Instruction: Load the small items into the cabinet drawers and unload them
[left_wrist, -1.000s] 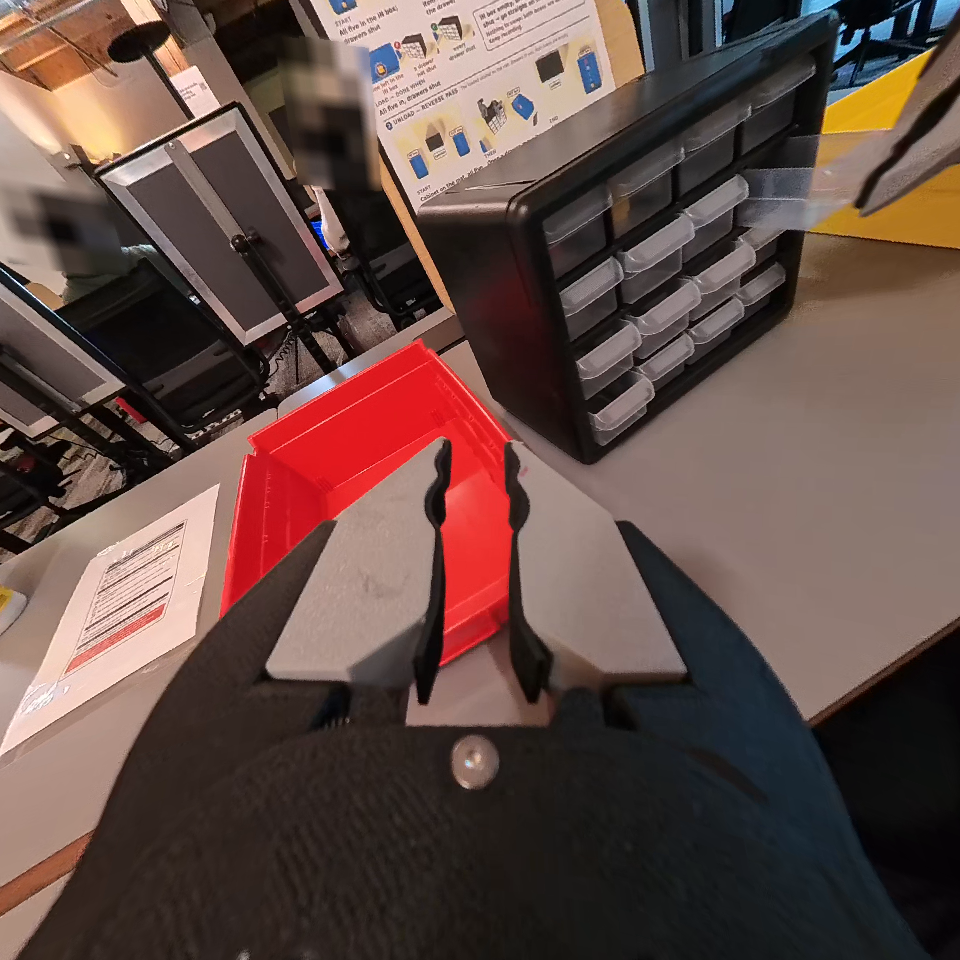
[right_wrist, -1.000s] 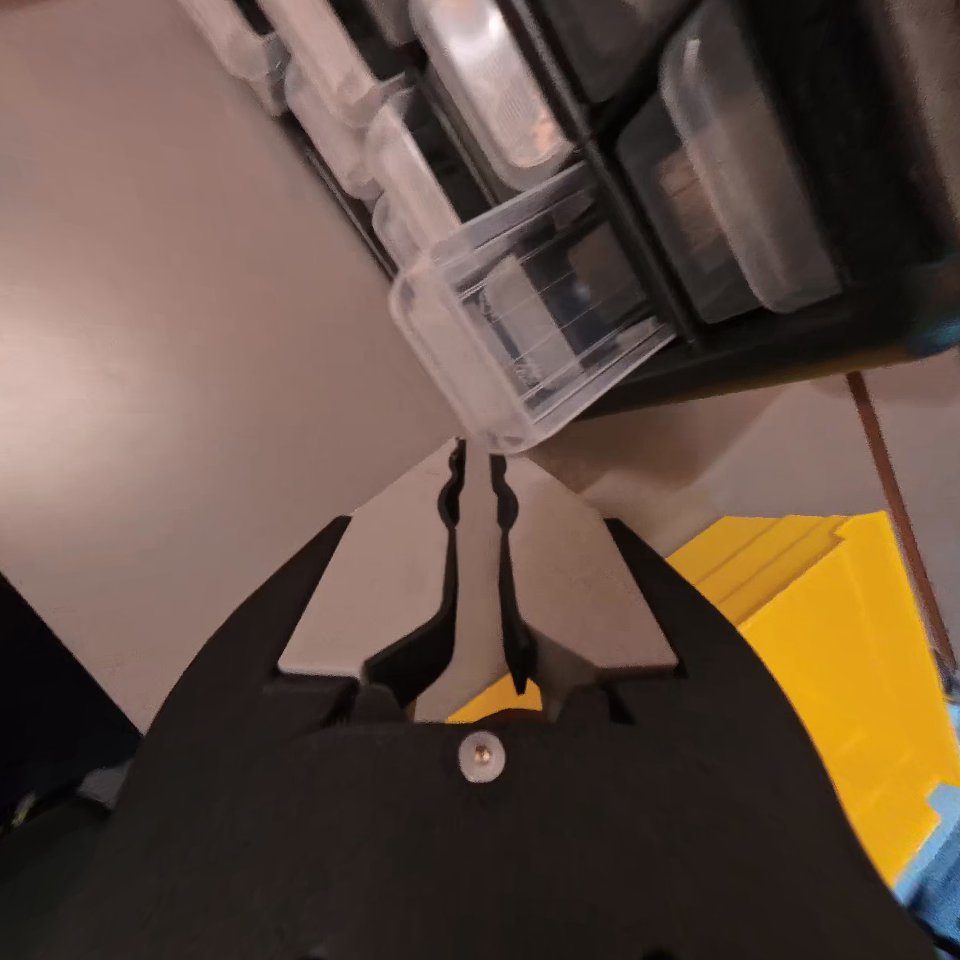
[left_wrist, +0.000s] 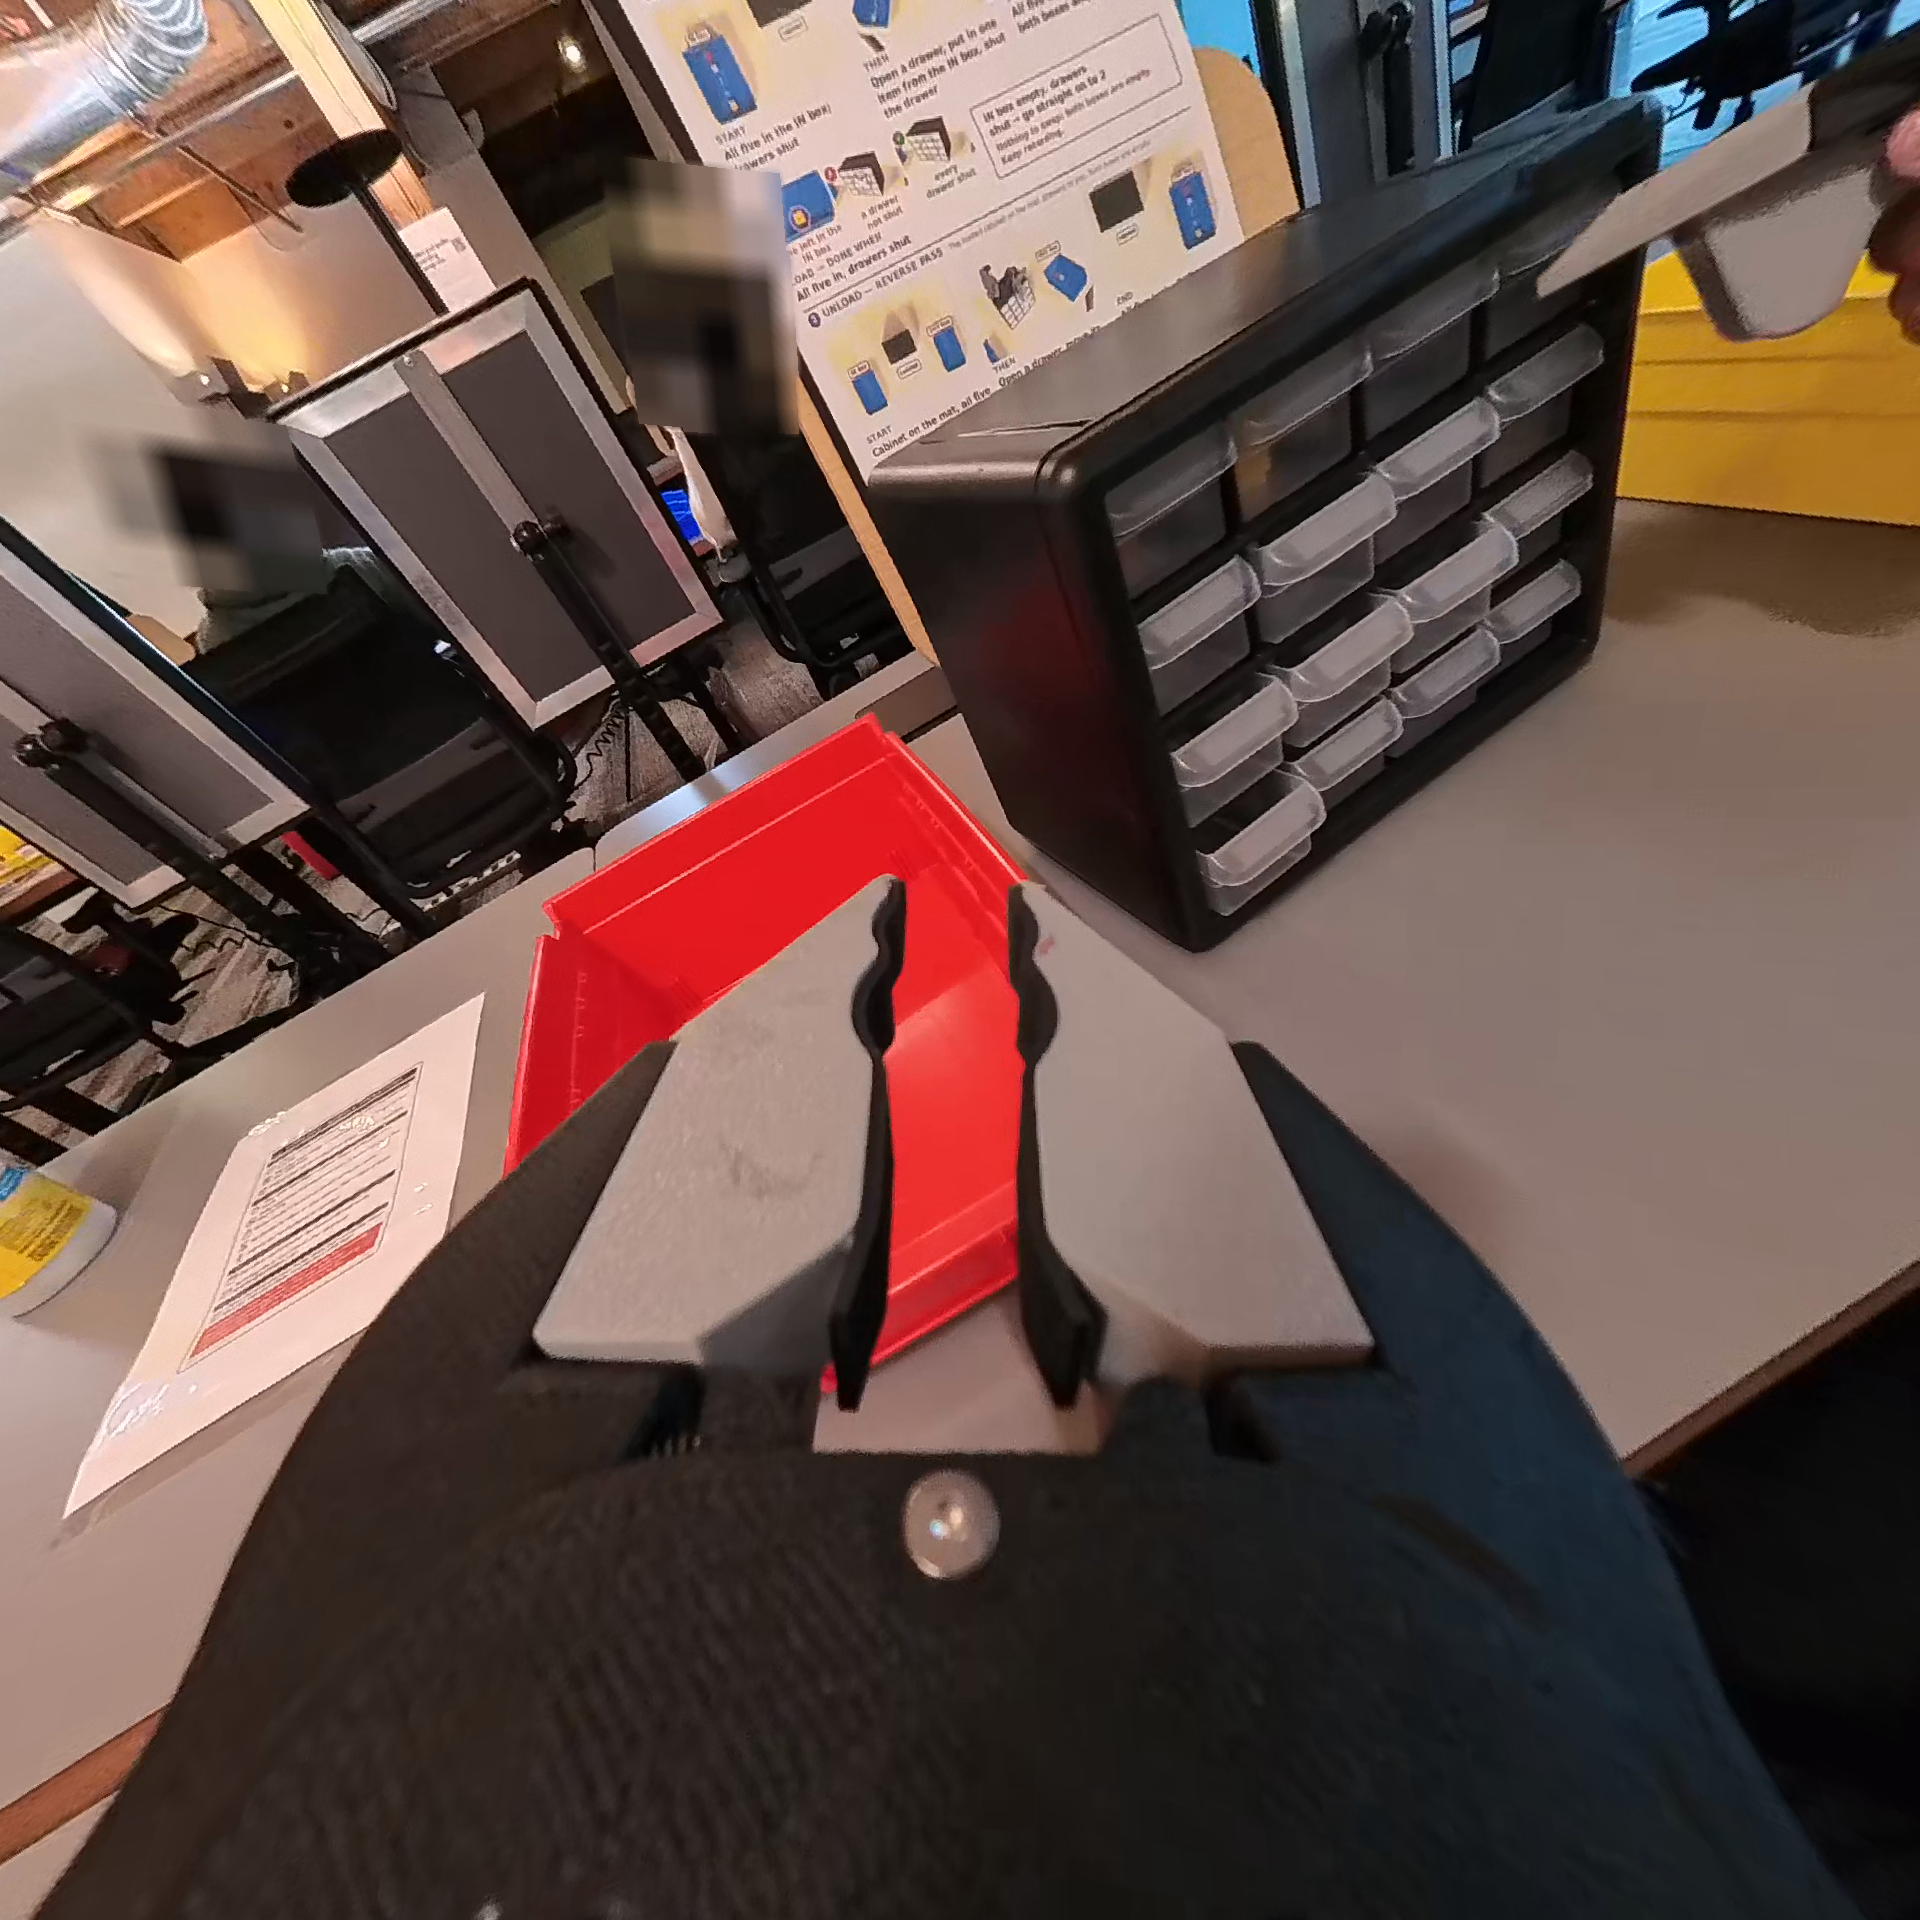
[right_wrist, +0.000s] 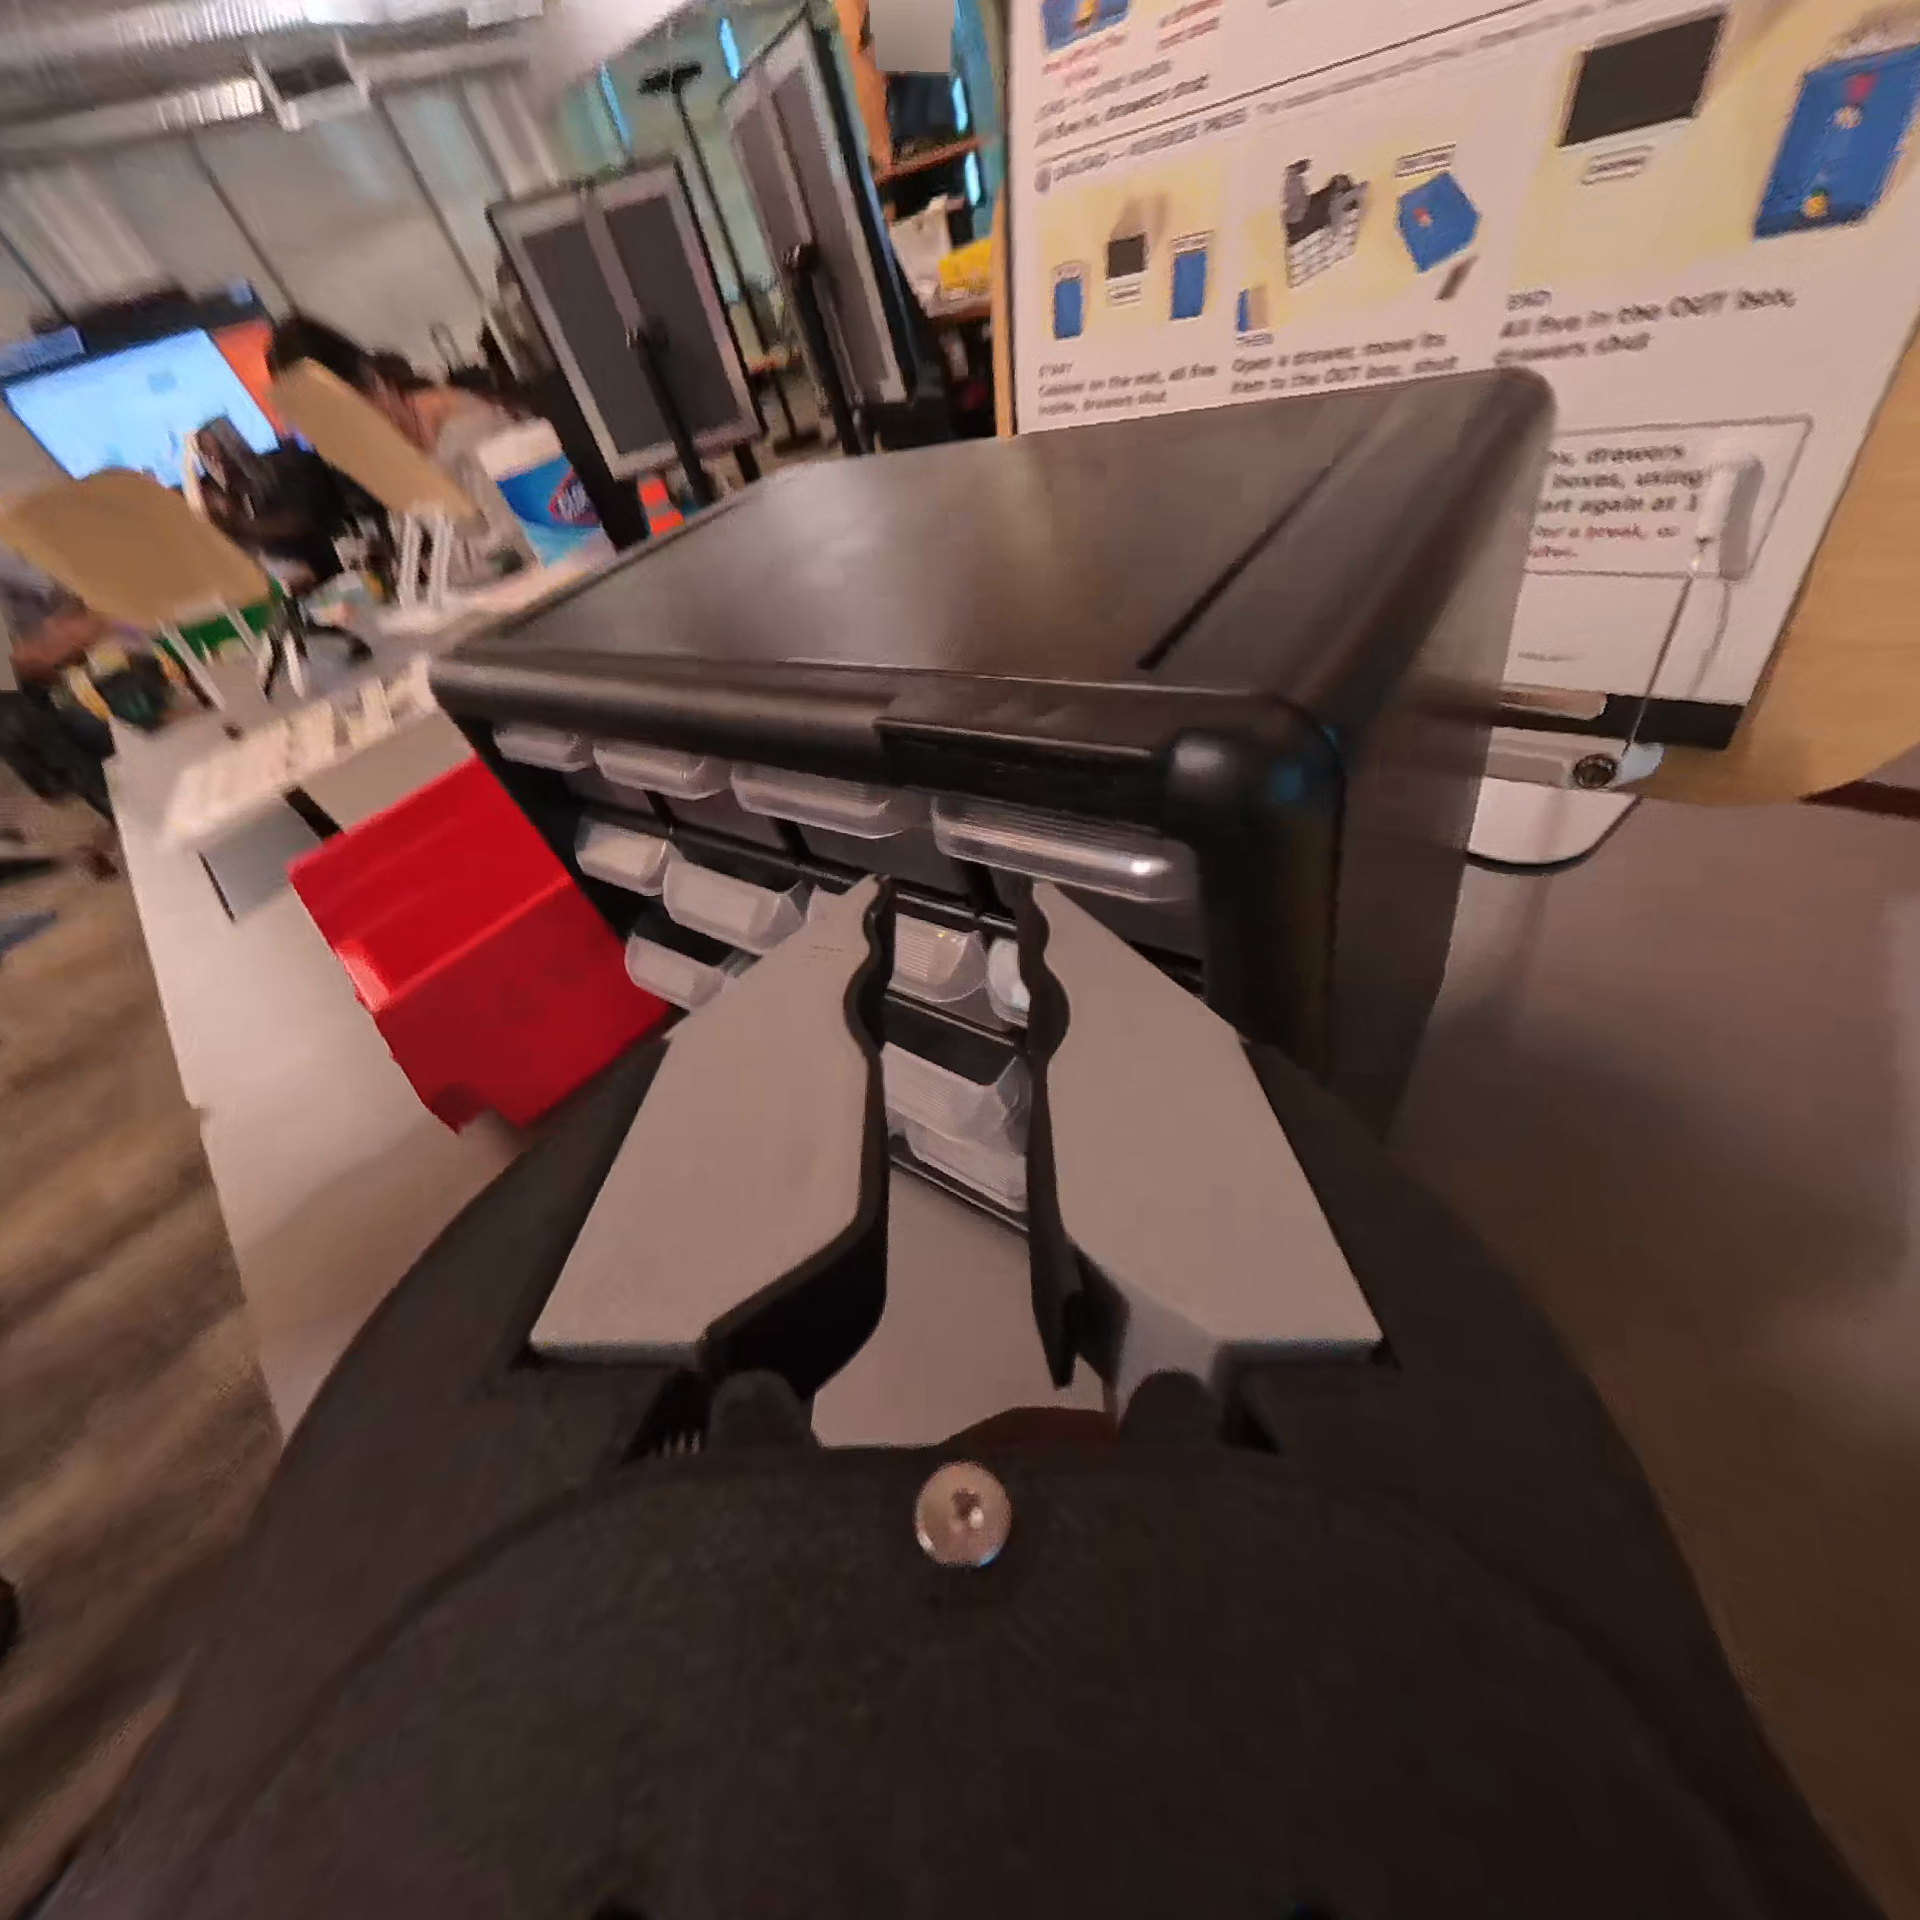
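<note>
- Since a second ago, the right gripper (right_wrist: 954, 904) is no longer pinching the front of a pulled-out clear drawer at the cabinet's right end; that drawer is now sitting back in line with the others.
- Its fingers (right_wrist: 790, 1039) are now standing apart with nothing between them, hovering just in front of the upper right drawers (right_wrist: 1049, 847).
- The right wrist view is now looking over the top of the black cabinet (right_wrist: 935, 582) instead of up at its underside.
- The left gripper (left_wrist: 954, 914) is hanging over the red bin (left_wrist: 727, 894), fingers (left_wrist: 748, 1122) spread and holding nothing, slightly wider than before.
- The red bin is sitting on the gray tabletop (left_wrist: 1558, 987), just left of the cabinet (left_wrist: 1018, 644).
- A yellow bin (left_wrist: 1766, 416) is lying beyond the cabinet's right end.
- A printed sheet (left_wrist: 301, 1226) is lying on the tabletop left of the red bin.
- An instruction poster (left_wrist: 966, 187) is standing behind the cabinet.
- No small items are showing in the red bin's visible part.
</note>
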